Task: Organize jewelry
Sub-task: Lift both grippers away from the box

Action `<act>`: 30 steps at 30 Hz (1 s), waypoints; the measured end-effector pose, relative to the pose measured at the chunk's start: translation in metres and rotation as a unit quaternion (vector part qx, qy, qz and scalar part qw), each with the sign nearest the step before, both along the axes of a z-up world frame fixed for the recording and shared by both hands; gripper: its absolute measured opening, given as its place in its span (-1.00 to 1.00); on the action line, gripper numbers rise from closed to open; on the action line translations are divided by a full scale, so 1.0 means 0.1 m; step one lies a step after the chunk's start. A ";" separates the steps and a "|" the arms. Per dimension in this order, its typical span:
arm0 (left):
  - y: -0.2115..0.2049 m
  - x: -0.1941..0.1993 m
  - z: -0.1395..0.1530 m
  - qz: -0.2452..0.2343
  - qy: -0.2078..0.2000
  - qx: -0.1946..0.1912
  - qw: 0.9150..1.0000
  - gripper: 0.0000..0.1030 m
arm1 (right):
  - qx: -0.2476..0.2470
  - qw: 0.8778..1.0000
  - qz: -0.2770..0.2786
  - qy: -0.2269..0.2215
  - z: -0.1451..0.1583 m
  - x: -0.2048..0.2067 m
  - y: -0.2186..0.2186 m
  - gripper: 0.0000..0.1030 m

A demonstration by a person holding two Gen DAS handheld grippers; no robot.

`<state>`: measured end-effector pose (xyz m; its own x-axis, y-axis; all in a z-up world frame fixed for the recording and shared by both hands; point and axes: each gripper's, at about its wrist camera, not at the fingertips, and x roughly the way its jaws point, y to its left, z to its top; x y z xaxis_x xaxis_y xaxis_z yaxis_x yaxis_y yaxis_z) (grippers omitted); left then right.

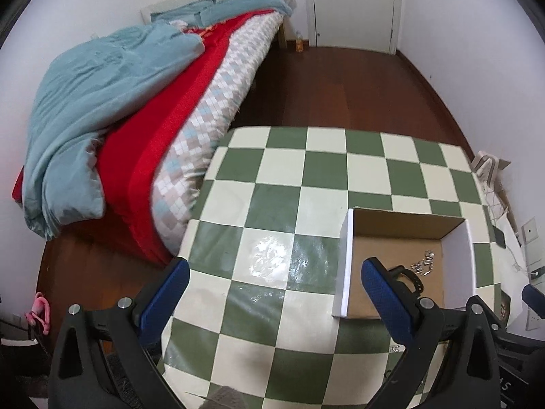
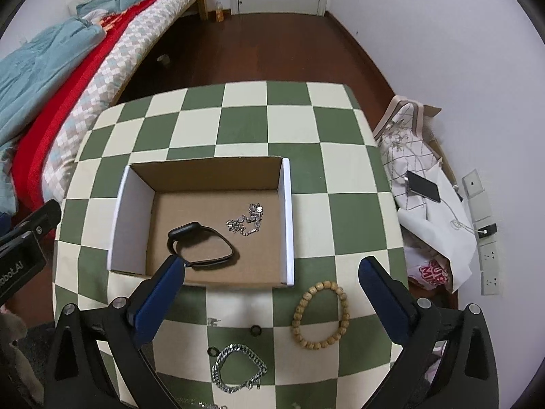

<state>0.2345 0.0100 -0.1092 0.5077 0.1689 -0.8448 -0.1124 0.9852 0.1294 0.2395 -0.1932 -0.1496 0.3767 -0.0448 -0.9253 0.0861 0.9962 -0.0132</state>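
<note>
An open cardboard box (image 2: pixel 286 218) with white outer walls sits on the green and cream checked table (image 2: pixel 299 126). Inside it lie a black smart band (image 2: pixel 201 245) and a small silver chain (image 2: pixel 247 223). In front of the box lie a wooden bead bracelet (image 2: pixel 322 315), a thick silver chain bracelet (image 2: pixel 238 371) and two small black rings (image 2: pixel 255 330). My right gripper (image 2: pixel 272 269) is open and empty, above the table just in front of the box. My left gripper (image 1: pixel 276 272) is open and empty, left of the box (image 1: pixel 344 266); the silver chain (image 1: pixel 424 264) shows inside.
A bed (image 1: pixel 136 119) with blue and red bedding stands left of the table. Bags, a phone (image 2: pixel 422 185) and wall sockets (image 2: pixel 488 262) lie to the right of the table. A white door (image 1: pixel 354 3) is at the back, across a dark wooden floor.
</note>
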 end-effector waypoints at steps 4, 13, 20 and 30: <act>0.00 -0.20 0.19 -0.006 -0.020 -0.004 1.000 1.00 | 0.001 1.000 -0.006 -0.025 0.21 -0.18 -0.01 1.00; -0.02 -0.70 0.55 -0.024 -0.060 -0.005 0.998 1.00 | -0.017 0.996 -0.009 -0.087 0.75 -0.64 0.05 1.00; -0.01 -0.99 0.73 -0.035 -0.081 -0.006 0.996 1.00 | -0.012 0.993 -0.014 -0.119 1.07 -1.00 0.05 1.00; -0.01 -1.22 0.38 -0.040 -0.050 0.023 0.998 1.00 | 0.025 0.996 -0.026 -0.086 0.85 -1.33 -0.02 1.00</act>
<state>0.1124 0.0094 -0.0715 0.6017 0.1618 -0.7822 -0.0484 0.9848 0.1665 0.1063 -0.1956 -0.0644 0.5290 -0.0234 -0.8483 0.1335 0.9895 0.0560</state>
